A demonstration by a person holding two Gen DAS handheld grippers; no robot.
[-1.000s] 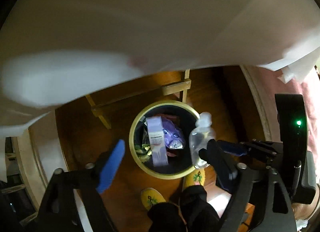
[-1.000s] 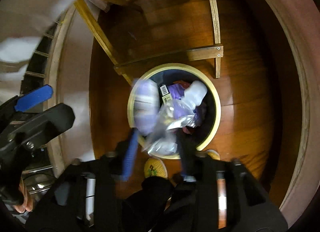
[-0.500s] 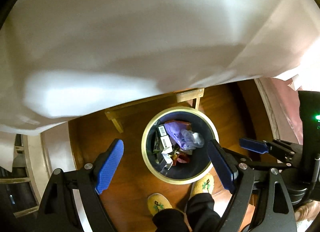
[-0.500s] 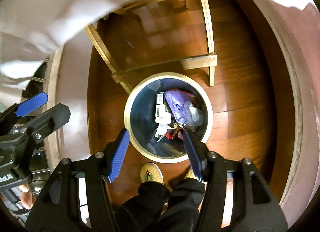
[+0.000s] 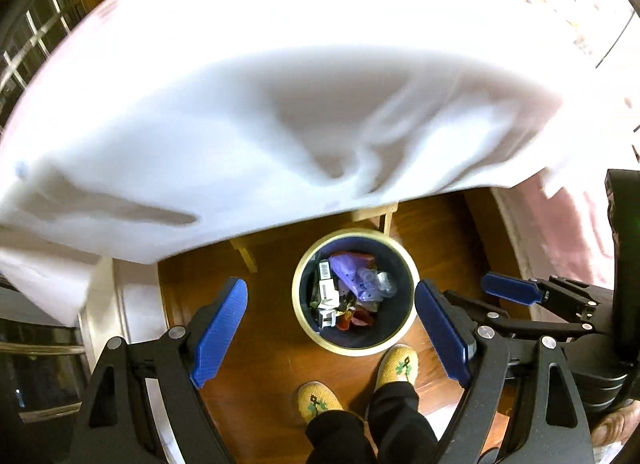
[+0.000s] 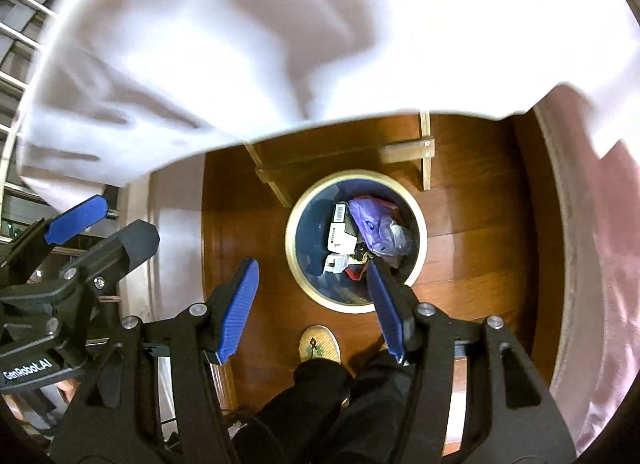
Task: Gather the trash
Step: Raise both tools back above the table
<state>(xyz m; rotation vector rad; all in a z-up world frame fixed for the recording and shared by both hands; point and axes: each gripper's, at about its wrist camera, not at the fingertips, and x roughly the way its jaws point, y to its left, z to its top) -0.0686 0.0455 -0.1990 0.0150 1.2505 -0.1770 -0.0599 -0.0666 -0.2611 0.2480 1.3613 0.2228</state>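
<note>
Both grippers are hanging above the round dark-blue waste bin with the pale cream rim (image 5: 296, 296), pointing steeply down at the polished brown wooden floor (image 6: 472, 248). The left gripper (image 5: 330, 328) is standing with its blue ribbed pads spread wide and nothing between them; the right gripper (image 6: 316, 304) is also released, its pads apart and bare (the bin only appears between them because it is lying far below).

The trash is sitting inside the bin: a crumpled clear plastic bottle (image 5: 378, 282) is lying on a purple plastic bag (image 6: 366, 220), beside a white cardboard box with a barcode (image 5: 326, 278) and some red scraps (image 6: 354, 272). Judging by that, the drop is done and the step in hand is getting clear of the bin and going for more litter.

To do it well, the person is best advised to be lifting both tools straight up before swinging sideways, since the white tablecloth (image 5: 280, 104) is hanging low over the light wooden table frame (image 6: 404, 152) and a pad could be catching its hem. Keeping the jaws spread is sensible, as they are then ready for the next item. The yellow embroidered slippers (image 5: 398, 368) are standing just beside the rim, so a careless step could be nudging the bin. Whether more litter is waiting on the table I cannot tell; the cloth is blurred and overexposed.
</note>
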